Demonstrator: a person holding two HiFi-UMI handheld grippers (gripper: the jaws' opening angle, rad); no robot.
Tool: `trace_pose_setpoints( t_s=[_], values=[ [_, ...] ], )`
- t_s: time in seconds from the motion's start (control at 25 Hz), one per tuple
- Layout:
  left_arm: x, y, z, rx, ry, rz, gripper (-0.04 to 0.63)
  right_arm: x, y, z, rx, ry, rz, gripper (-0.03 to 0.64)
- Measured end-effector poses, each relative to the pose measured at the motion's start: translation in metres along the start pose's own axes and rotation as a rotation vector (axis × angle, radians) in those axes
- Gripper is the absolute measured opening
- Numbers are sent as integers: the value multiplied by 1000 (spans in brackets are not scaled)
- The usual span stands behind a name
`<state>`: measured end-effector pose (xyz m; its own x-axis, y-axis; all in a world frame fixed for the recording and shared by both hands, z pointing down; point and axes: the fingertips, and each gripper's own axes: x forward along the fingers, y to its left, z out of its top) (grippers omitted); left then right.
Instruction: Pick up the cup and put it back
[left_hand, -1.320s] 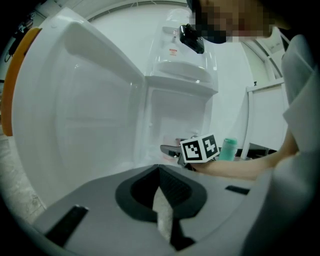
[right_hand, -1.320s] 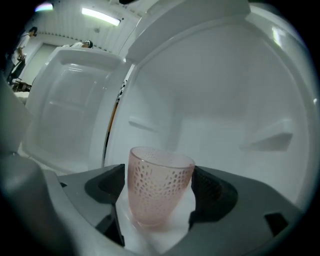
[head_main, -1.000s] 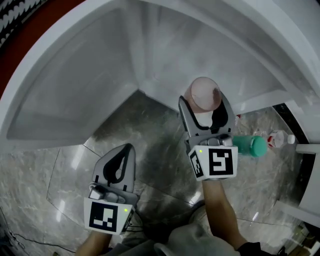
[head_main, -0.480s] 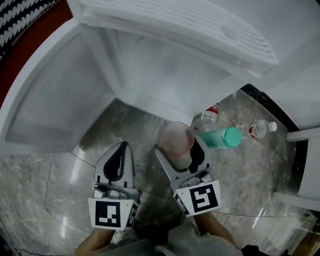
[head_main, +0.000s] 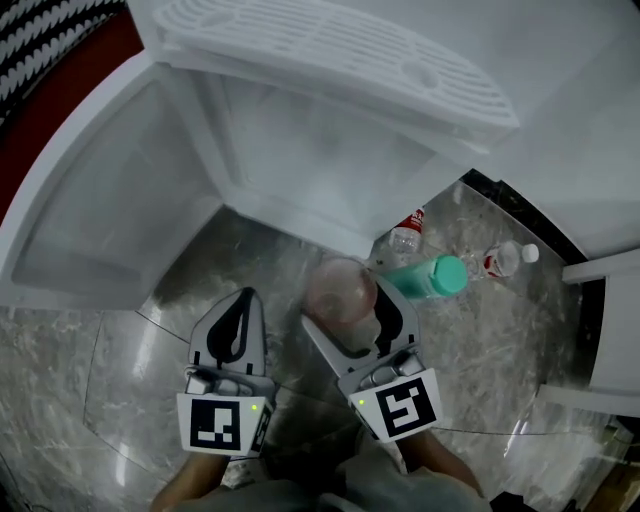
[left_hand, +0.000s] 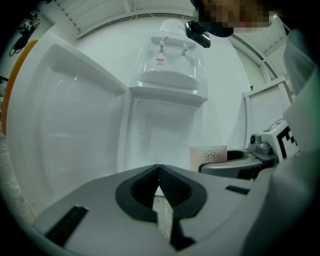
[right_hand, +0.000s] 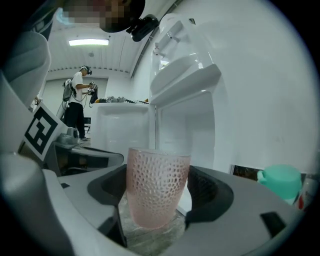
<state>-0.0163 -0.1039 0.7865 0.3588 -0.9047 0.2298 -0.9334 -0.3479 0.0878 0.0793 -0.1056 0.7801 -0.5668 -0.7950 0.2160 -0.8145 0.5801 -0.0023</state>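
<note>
Cup (right_hand: 158, 187) upright, gripped by right hand-held gripper (head_main: 348, 303).

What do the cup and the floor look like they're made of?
The cup is pale pink and translucent with a dimpled honeycomb wall. It is likely moulded plastic, though textured glass can't be ruled out. The floor is grey, veined and glossy, with light reflections and thin joint lines, so it looks like polished marble or marble-look tile.

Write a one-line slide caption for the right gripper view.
Right gripper holds a pink dimpled cup upright before the open white fridge, with a teal-capped bottle at right.
</note>
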Motion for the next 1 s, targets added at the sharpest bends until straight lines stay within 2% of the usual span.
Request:
trace_pose_setpoints(
  t_s=[0.16,0.28,0.48,0.56,0.68,0.88,1.0],
  values=[
    [-1,8,21,21,-37,-6,12,2,16,17,-91,11,93,379],
    [-3,12,45,18,-78,-19,12,3,23,37,-111,3,141,379],
    [-21,20,79,27,-35,-20,12,0,31,85,-129,-15,189,379],
    [-30,27,103,22,-35,-17,12,-1,35,107,-146,-9,189,379],
    [-63,24,172,24,-91,6,12,-19,47,153,-90,25,184,379],
    [-110,6,304,168,-90,19,12,-58,58,269,-41,53,143,379],
    [-133,-4,372,149,-74,12,12,-77,64,344,-46,47,125,379]
  ],
)
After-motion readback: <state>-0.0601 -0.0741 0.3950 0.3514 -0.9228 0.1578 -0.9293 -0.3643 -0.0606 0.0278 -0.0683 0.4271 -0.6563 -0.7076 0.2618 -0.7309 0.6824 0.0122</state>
